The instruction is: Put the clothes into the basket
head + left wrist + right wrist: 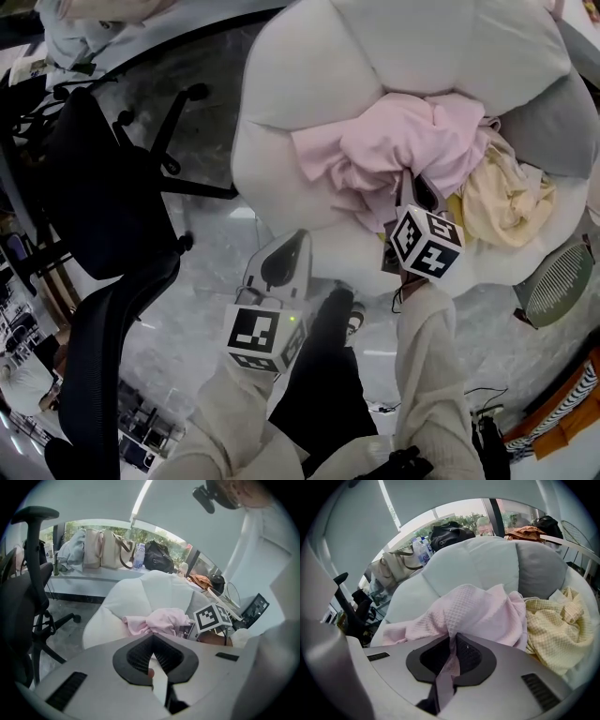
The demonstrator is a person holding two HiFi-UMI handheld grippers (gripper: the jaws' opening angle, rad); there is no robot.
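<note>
Our right gripper (453, 638) clamped on pink garment (483, 609), our left gripper (152, 638) closed, empty, yellow garment (555, 630) alongside on white beanbag (487, 564)

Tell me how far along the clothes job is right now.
Done: nothing yet; no clothes show in the visible part of the slatted basket. In hand: the right gripper has its jaws shut on the pink garment, which lies on the white chair. To do: carry it over, then the yellow garment. The left gripper is empty.
</note>
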